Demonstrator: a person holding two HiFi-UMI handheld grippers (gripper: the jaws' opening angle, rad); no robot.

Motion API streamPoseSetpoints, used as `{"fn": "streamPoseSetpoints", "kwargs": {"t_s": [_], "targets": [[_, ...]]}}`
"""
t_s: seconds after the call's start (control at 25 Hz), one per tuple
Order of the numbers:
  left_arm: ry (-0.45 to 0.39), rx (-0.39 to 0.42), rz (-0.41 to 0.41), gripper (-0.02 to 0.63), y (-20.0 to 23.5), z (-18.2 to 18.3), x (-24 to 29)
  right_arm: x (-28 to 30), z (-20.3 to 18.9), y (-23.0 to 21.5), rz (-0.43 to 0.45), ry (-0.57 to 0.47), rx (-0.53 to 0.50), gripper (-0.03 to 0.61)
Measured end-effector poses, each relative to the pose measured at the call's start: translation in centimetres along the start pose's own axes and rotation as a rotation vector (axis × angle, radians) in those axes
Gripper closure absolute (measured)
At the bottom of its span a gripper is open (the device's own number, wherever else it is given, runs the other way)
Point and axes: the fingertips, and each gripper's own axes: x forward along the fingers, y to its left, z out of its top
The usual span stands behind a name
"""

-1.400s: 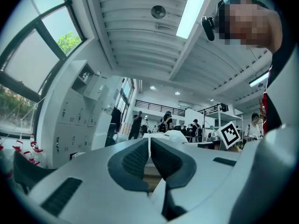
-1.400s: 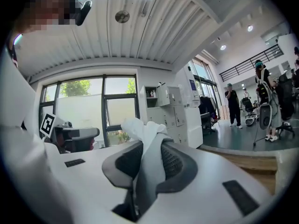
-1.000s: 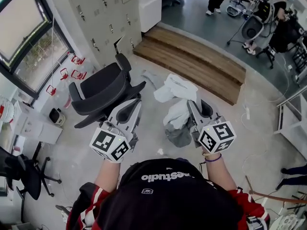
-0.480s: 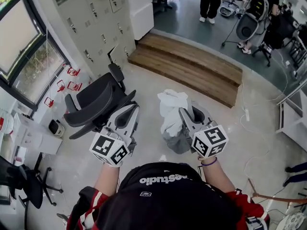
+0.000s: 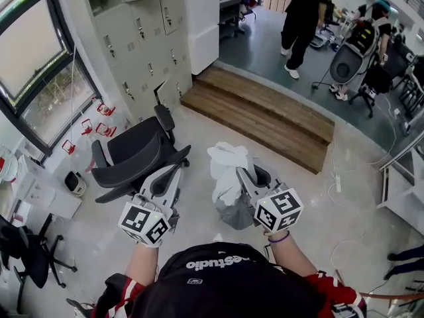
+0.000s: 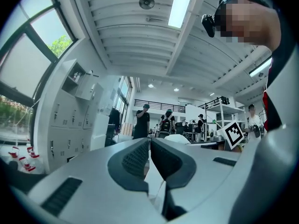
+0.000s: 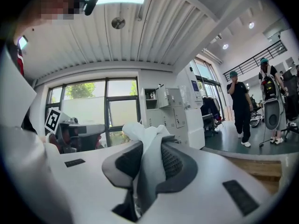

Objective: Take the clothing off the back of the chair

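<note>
Head view was taken as the main evidence: the clothing (image 5: 225, 166), a white bundle with a grey part hanging beneath it, was seen bunched at the tip of the right gripper (image 5: 242, 173) and held up above the floor (image 5: 99, 244). It was set apart from the chair (image 5: 136, 152), which stood to its left. No fabric was seen draped on the chair, and its back and headrest were bare. In the right gripper view the white cloth was seen pinched between the two ribbed pads, which were pressed into it from both sides, with a fold standing up past the tips. The left gripper (image 5: 173, 171) was held out level just beside the chair. In its own view its jaws were pressed together with nothing between them, so no share of the load was judged to be taken by it. The removal itself was therefore judged to be done, since the garment was off the chair and carried by one tool alone. What was left was judged to be slight: at most the bundle had to be carried off or set down, though no place for it was named in the task.
</note>
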Motion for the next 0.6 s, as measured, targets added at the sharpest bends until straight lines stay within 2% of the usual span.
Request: {"fn": "streamPoseSetpoints", "kwargs": {"t_s": [0.48, 0.6], "targets": [[-0.014, 0.030, 0.157, 0.580, -2.1, 1.7, -2.0, -0.8, 1.9, 0.6, 0.140, -0.013, -0.006, 0.488], [-0.013, 0.041, 0.190, 0.580, -1.4, 2.3, -3.6, 0.0, 2.1, 2.4, 0.176, -0.012, -0.008, 0.488]]}}
